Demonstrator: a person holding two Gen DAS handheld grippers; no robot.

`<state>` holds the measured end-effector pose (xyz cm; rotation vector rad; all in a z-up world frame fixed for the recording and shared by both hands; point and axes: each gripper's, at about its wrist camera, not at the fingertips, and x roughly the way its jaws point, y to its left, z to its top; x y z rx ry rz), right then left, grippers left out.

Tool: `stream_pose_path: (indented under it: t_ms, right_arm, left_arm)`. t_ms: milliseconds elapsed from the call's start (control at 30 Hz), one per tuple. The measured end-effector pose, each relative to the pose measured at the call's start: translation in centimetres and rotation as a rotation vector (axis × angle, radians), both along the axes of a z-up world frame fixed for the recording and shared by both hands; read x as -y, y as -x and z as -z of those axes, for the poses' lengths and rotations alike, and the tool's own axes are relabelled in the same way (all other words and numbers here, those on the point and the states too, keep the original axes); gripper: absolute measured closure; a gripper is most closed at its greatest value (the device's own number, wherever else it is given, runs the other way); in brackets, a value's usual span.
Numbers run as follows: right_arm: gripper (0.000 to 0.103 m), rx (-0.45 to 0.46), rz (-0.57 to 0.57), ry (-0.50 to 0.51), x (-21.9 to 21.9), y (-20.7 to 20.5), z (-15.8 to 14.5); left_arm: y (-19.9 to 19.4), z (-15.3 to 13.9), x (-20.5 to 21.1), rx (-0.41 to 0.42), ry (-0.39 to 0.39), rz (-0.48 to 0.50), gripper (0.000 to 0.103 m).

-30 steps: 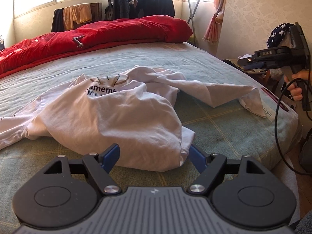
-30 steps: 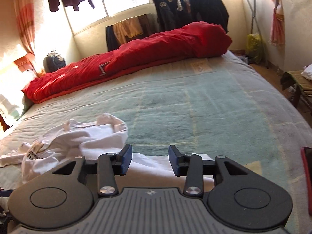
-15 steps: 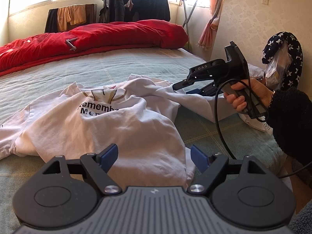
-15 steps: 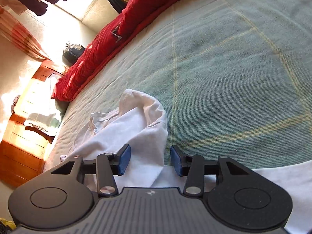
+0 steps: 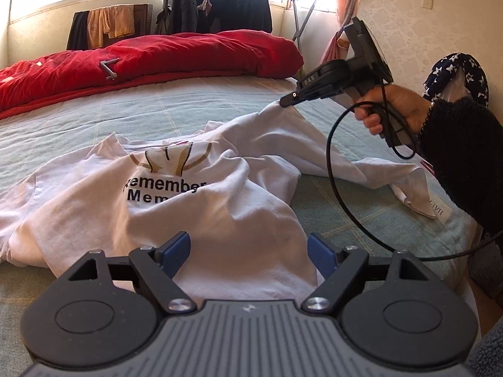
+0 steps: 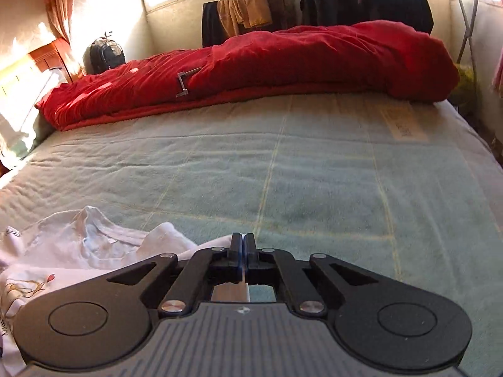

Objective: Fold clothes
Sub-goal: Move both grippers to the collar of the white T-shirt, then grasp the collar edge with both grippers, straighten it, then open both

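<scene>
T-shirt, white, rumpled on the green bedspread: thin, limp, light, will sag and drag, so I'd grab hems, sleeve ends or shoulder seams, not mid-panel. Left wrist view: left gripper jaws wide apart, holding nothing, shirt hem directly ahead between the fingers; ahead-right, right gripper lifts a pinched fold off the bed. Right wrist view: right gripper clamped together on a thin strip of shirt fabric; rest of shirt lies lower-left.

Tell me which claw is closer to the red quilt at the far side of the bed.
Right. The right claw is lifted over the middle of the bed, pinching the white shirt, nearer the red quilt. The left claw sits open at the shirt's near hem.
</scene>
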<state>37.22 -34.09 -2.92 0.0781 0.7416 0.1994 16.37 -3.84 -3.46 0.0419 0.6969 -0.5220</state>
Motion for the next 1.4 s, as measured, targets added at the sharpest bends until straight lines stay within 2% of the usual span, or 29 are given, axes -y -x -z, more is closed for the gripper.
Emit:
stream_pose_path:
  t_ms: [67, 167, 267, 333, 400, 500, 667, 767, 800, 900, 933, 967, 1033, 1100, 1200, 1267, 1400]
  right_arm:
    - [0.103, 0.02, 0.032, 0.105, -0.3, -1.5, -0.8]
    - [0.103, -0.025, 0.049, 0.058, 0.8, -3.3, -1.1]
    - [0.093, -0.05, -0.045, -0.015, 0.2, -3.5, -0.9]
    - [0.072, -0.069, -0.128, -0.04, -1.3, -3.6, -0.6]
    - [0.061, -0.094, -0.203, -0.039, -2.9, -4.0, 0.0]
    - [0.057, -0.144, -0.296, 0.001, -5.1, -4.8, 1.2]
    - [0.051, -0.173, -0.407, 0.039, -6.2, -4.9, 2.3]
    - [0.05, -0.167, -0.437, 0.043, -6.2, -4.7, 2.6]
    - [0.05, -0.166, -0.446, 0.046, -6.2, -4.7, 2.7]
    - [0.05, -0.173, -0.483, 0.063, -6.3, -4.6, 3.2]
    - [0.05, -0.173, -0.495, 0.071, -6.4, -4.6, 3.3]
    - [0.05, -0.174, -0.506, 0.071, -6.3, -4.6, 3.5]
    - [0.05, -0.176, -0.526, 0.068, -6.1, -4.7, 3.8]
    - [0.05, -0.175, -0.533, 0.061, -5.7, -5.2, 4.1]
    - [0.05, -0.179, -0.548, 0.048, -5.6, -5.6, 4.5]
    - [0.049, -0.179, -0.556, 0.047, -5.8, -5.5, 4.5]
    - [0.047, -0.178, -0.572, 0.045, -6.2, -5.2, 4.6]
  left_arm:
    - [-0.1, 0.0, -0.2, 0.001, 0.003, -0.006, 0.021]
    - [-0.1, -0.1, -0.8, 0.006, 0.009, -0.009, 0.021]
    - [-0.2, -0.1, -1.3, 0.01, 0.017, -0.004, 0.021]
    - [-0.5, -0.2, -1.8, 0.002, 0.036, 0.008, 0.021]
    - [-0.9, -0.4, -2.5, -0.029, 0.064, 0.044, 0.021]
    - [-2.0, -1.8, -4.3, -0.034, 0.069, 0.1, 0.021]
    - [-5.6, -5.0, -8.2, 0.075, -0.046, 0.147, 0.021]
    - [-10.0, -4.9, -10.4, 0.15, -0.155, 0.143, 0.021]
    - [-12.0, -4.3, -11.1, 0.146, -0.177, 0.141, 0.022]
    - [-17.8, -2.5, -13.4, 0.106, -0.23, 0.149, 0.028]
    - [-19.6, -1.7, -14.1, 0.068, -0.226, 0.162, 0.04]
    - [-21.3, -0.9, -14.8, 0.026, -0.219, 0.175, 0.047]
    - [-24.1, 0.6, -15.9, -0.048, -0.225, 0.189, 0.051]
    - [-25.9, 1.9, -16.5, -0.084, -0.239, 0.185, 0.052]
    - [-27.4, 4.0, -17.2, -0.166, -0.218, 0.229, 0.052]
    - [-28.0, 4.8, -17.3, -0.191, -0.203, 0.237, 0.047]
    - [-28.7, 5.7, -17.5, -0.231, -0.174, 0.231, 0.047]
